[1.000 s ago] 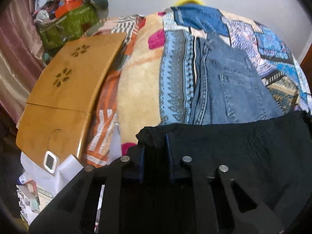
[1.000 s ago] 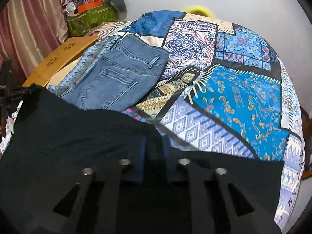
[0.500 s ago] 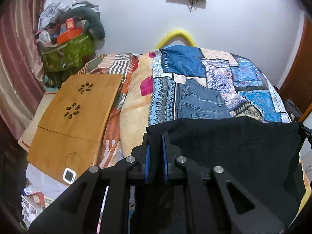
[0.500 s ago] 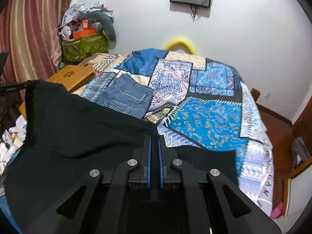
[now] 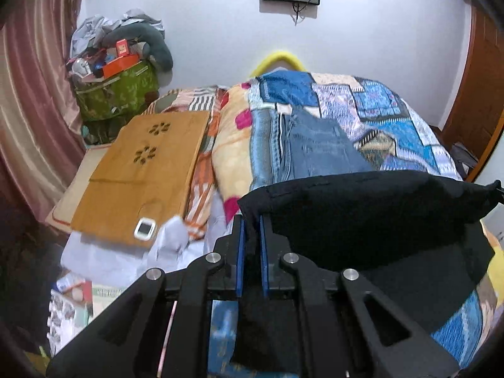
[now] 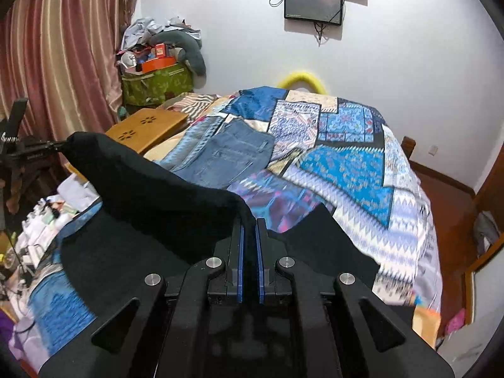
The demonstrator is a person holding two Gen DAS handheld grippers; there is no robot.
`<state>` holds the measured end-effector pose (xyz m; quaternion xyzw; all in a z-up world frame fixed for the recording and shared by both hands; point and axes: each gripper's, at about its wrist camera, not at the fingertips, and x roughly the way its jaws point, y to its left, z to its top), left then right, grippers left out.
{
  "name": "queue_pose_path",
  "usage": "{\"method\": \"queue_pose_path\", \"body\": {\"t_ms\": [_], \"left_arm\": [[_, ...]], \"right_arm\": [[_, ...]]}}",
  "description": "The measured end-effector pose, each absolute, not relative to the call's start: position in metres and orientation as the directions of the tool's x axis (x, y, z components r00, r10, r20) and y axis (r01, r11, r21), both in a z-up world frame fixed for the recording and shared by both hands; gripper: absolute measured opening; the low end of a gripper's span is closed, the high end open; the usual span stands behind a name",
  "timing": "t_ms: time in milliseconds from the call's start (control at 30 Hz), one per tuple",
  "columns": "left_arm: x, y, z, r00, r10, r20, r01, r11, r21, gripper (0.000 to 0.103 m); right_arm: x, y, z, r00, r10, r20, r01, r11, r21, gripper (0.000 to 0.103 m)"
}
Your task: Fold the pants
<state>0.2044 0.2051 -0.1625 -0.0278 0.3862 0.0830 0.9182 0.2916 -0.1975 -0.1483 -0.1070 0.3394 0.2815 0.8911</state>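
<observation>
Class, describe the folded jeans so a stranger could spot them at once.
Start at the bed with the blue patchwork quilt. On its left half, near the wooden lap desk, lie the folded jeans. They are plain faded denim with a stitched back pocket, unlike the black pants held up in front.

Even, soft indoor light fills both fisheye views, edges bowed and vignetted black, with motion blur smearing the foreground bedding

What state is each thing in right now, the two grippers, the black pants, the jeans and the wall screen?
left gripper: shut on the black pants' edge.
right gripper: shut on the black pants' edge.
black pants: lifted, stretched between both grippers, lower part draping.
jeans: folded, lying flat on the patchwork bedspread.
wall screen: dark.
</observation>
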Motion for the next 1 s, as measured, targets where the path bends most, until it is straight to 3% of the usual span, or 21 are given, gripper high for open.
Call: {"method": "queue_pose_path", "body": {"t_ms": [167,467,633,667,733,833,1000], "left_arm": [[0.165,0.209,-0.189,0.652,0.147,-0.743,-0.183,0.982,0.034,0.001],[0.129,0.211,-0.263,0.500,0.115,-0.858,-0.211,0.978,0.008,0.001],[0.128,0.211,-0.264,0.474,0.103,-0.875,-0.208,0.978,0.003,0.003],[0.129,0.211,-0.262,0.474,0.101,-0.875,-0.203,0.979,0.004,0.006],[0.131,0.208,-0.250,0.484,0.106,-0.869,-0.190,0.982,0.014,0.012],[0.137,0.204,-0.236,0.508,0.114,-0.854,-0.180,0.983,0.024,0.032],[0.162,0.186,-0.213,0.556,0.098,-0.825,-0.148,0.989,0.018,0.065]], "right_arm": [[0.260,-0.202,-0.172,0.563,0.438,-0.701,-0.586,0.809,0.034,0.005],[0.229,-0.204,-0.226,0.479,0.422,-0.770,-0.565,0.819,0.097,0.006],[0.224,-0.210,-0.232,0.438,0.428,-0.791,-0.568,0.814,0.125,0.013],[0.224,-0.212,-0.230,0.436,0.423,-0.794,-0.566,0.815,0.124,0.015],[0.224,-0.218,-0.223,0.443,0.410,-0.798,-0.552,0.826,0.118,0.034],[0.224,-0.229,-0.208,0.481,0.421,-0.769,-0.540,0.833,0.118,0.053],[0.245,-0.245,-0.184,0.559,0.405,-0.723,-0.494,0.863,0.102,0.068]]}}
